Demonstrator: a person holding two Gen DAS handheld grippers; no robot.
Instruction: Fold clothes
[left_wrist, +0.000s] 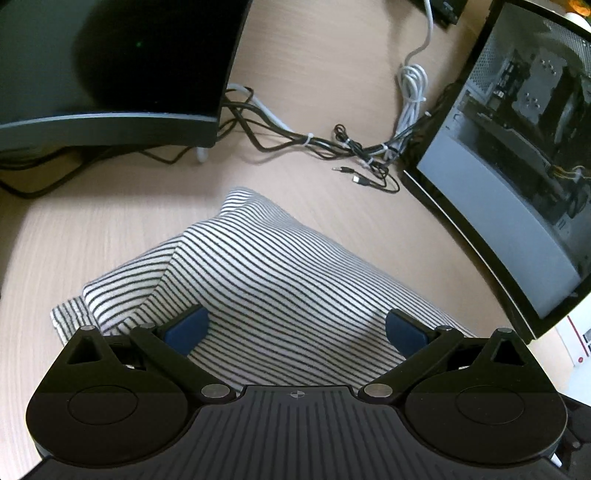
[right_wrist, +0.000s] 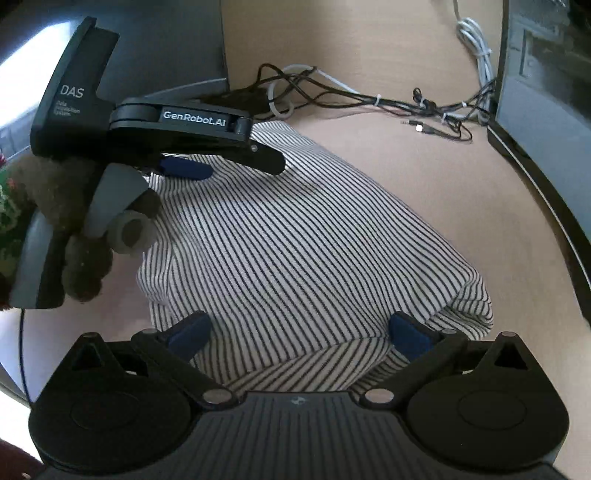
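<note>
A black-and-white striped garment (left_wrist: 266, 280) lies folded in a lumpy pile on the light wooden table (left_wrist: 110, 229). My left gripper (left_wrist: 297, 330) is open, its blue pads spread wide just above the garment's near part. The garment also shows in the right wrist view (right_wrist: 295, 251). My right gripper (right_wrist: 299, 332) is open above the garment's near edge. The left gripper (right_wrist: 192, 162) shows there at the garment's far left, held by a gloved hand.
A dark monitor (left_wrist: 110, 66) stands at the back left. A glass-sided computer case (left_wrist: 517, 177) stands at the right. Bundled black and white cables (left_wrist: 351, 144) lie behind the garment, with loose plugs (left_wrist: 354, 175).
</note>
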